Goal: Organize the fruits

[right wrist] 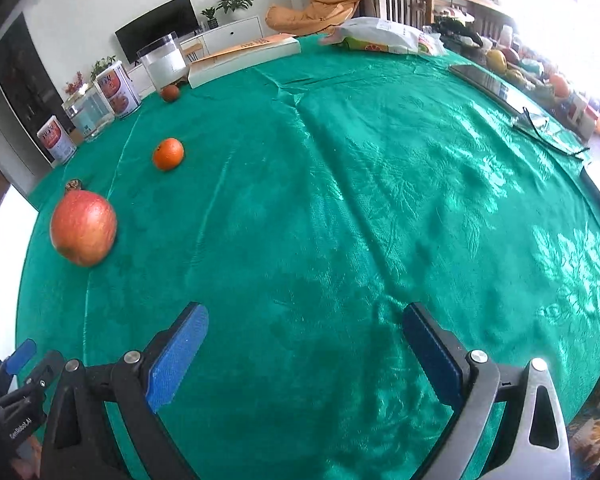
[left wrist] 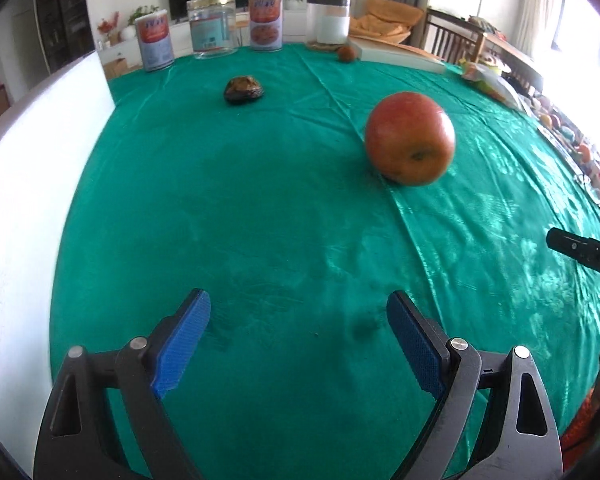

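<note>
Resting at one o'clock from the wide-open, empty left gripper (left wrist: 299,316), the apple (left wrist: 410,139) could be nudged and rolled across the slick green cloth (left wrist: 228,208). Nothing is held by the wide right gripper (right wrist: 305,330); the orange (right wrist: 168,154) lies at eleven o'clock.

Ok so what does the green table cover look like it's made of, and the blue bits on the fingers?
The green table cover looks like a satiny woven fabric: it is glossy, shows a leaf pattern where light hits, and has creases. The blue pads on the left fingers and the right fingers look like matte textured rubber or plastic, with a fine grid surface; which one is unclear.
</note>
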`<state>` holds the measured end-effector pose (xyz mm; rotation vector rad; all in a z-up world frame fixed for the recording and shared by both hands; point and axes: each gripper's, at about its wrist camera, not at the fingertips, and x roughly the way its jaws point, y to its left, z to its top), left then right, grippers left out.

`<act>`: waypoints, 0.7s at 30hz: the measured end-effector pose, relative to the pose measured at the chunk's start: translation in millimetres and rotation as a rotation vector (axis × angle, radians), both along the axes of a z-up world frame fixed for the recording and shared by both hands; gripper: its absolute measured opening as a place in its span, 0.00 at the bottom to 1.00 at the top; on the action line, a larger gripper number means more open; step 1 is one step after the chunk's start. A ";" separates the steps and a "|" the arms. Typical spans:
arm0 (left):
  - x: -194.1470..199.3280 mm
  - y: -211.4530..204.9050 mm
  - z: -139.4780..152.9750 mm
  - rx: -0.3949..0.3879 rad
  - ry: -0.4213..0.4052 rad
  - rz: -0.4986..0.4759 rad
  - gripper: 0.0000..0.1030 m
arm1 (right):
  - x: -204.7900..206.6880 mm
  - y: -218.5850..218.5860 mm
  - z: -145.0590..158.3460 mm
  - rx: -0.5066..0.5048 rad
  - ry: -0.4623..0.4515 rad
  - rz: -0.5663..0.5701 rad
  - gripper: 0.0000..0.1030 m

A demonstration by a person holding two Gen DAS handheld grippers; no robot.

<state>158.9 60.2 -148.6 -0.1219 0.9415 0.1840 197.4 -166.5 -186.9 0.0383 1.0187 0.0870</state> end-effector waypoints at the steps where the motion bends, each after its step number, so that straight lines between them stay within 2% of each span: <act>1: 1.5 -0.4 -0.8 0.030 -0.015 0.008 0.89 | 1.5 4.6 -1.7 -0.027 -0.003 0.011 0.94; 6: 3.7 2.0 -3.7 0.032 -0.012 0.010 0.93 | 2.1 23.0 -9.5 -0.102 -0.003 0.069 0.95; 10: 6.1 1.4 -5.6 0.032 -0.007 0.015 0.96 | 2.9 20.6 -12.4 -0.085 0.012 0.065 1.00; 21: 6.3 1.6 -5.8 0.030 -0.006 0.015 0.96 | 2.2 21.2 -12.3 -0.090 0.012 0.064 1.00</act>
